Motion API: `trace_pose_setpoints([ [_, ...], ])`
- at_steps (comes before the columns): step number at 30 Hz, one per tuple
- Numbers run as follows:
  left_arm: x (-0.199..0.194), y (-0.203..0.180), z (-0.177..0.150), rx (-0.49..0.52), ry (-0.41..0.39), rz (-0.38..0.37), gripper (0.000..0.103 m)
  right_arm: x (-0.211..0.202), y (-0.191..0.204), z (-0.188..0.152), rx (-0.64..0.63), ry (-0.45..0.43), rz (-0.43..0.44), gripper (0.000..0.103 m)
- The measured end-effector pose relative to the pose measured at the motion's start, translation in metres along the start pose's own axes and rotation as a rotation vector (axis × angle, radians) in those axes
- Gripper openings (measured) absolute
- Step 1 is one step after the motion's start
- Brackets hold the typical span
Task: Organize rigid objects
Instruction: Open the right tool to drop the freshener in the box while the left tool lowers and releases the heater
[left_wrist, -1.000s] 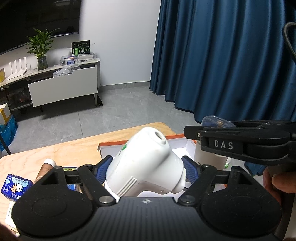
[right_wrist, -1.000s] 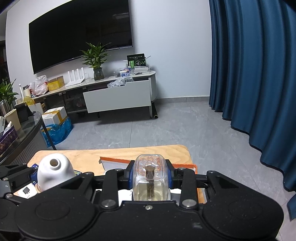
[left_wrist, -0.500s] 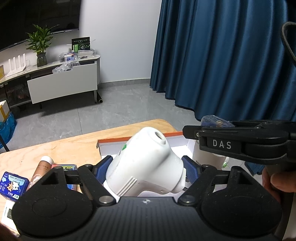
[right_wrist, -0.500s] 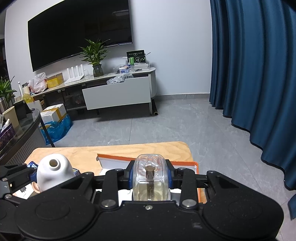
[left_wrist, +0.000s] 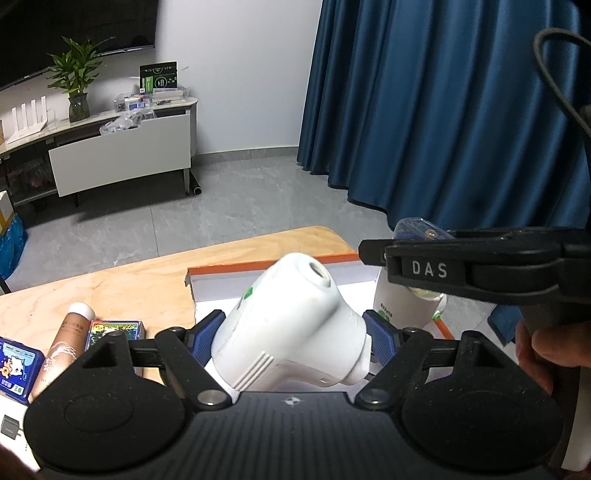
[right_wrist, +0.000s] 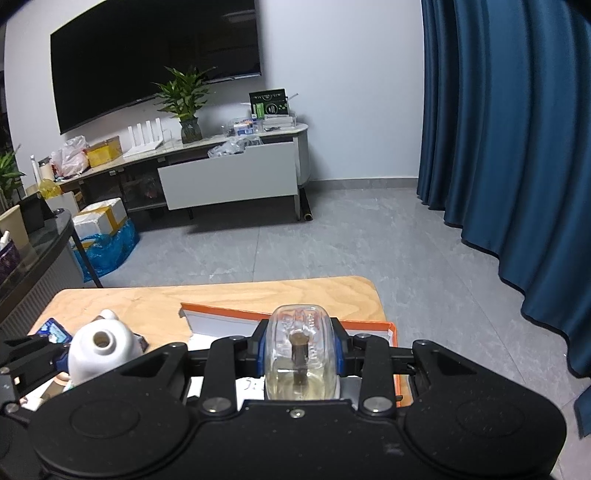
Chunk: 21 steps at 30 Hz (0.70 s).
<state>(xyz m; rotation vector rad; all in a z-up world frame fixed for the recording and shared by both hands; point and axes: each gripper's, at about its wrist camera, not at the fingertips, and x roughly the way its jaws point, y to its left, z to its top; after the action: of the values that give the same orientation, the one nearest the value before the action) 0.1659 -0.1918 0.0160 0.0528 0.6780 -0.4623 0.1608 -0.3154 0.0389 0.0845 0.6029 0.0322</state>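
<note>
My left gripper (left_wrist: 293, 334) is shut on a white plastic device (left_wrist: 295, 314) with a round opening at its top, its blue pads pressing both sides. It hangs over an open white box with an orange rim (left_wrist: 258, 271) on the wooden table (left_wrist: 129, 280). My right gripper (right_wrist: 300, 347) is shut on a small clear glass bottle (right_wrist: 301, 328) above the same box (right_wrist: 221, 315). In the left wrist view the bottle's top (left_wrist: 415, 229) shows over the right gripper's side. The white device (right_wrist: 99, 350) appears at the lower left of the right wrist view.
A white cup with green print (left_wrist: 399, 306) stands in the box's right part. Left of the box lie a pink tube (left_wrist: 62, 343), a colourful card pack (left_wrist: 114, 328) and a blue packet (left_wrist: 14, 362). A hand (left_wrist: 543, 347) grips the right handle. Grey floor and blue curtain lie beyond the table.
</note>
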Motion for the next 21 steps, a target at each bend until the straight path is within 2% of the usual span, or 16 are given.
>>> trace_pose_setpoints([
  [1, 0.002, 0.000, 0.001, -0.002, 0.003, 0.000, 0.082, 0.000, 0.000, 0.001, 0.004, -0.006, -0.005, 0.051],
  [2, 0.003, 0.001, 0.001, -0.005, 0.006, -0.002, 0.082, -0.001, -0.002, 0.002, 0.016, -0.014, -0.005, 0.067],
  [3, 0.005, 0.002, 0.002, -0.006, 0.009, -0.005, 0.082, -0.004, -0.004, 0.003, 0.028, -0.029, -0.004, 0.069],
  [6, 0.010, 0.001, 0.002, -0.004, 0.014, -0.010, 0.082, -0.013, -0.010, 0.005, 0.042, -0.061, -0.017, 0.069],
  [11, 0.023, 0.001, 0.003, -0.014, 0.021, -0.039, 0.082, -0.040, -0.017, 0.005, 0.037, -0.123, -0.040, 0.079],
  [14, 0.033, -0.001, 0.006, -0.026, 0.053, -0.072, 0.083, -0.053, -0.018, 0.006, 0.031, -0.137, -0.050, 0.082],
  [18, 0.022, -0.005, 0.004, -0.021, 0.038, -0.060, 0.098, -0.068, -0.015, 0.003, 0.008, -0.145, -0.072, 0.086],
  [21, 0.008, -0.007, 0.002, -0.017, 0.024, -0.043, 0.099, -0.077, -0.011, -0.001, 0.005, -0.142, -0.080, 0.088],
])
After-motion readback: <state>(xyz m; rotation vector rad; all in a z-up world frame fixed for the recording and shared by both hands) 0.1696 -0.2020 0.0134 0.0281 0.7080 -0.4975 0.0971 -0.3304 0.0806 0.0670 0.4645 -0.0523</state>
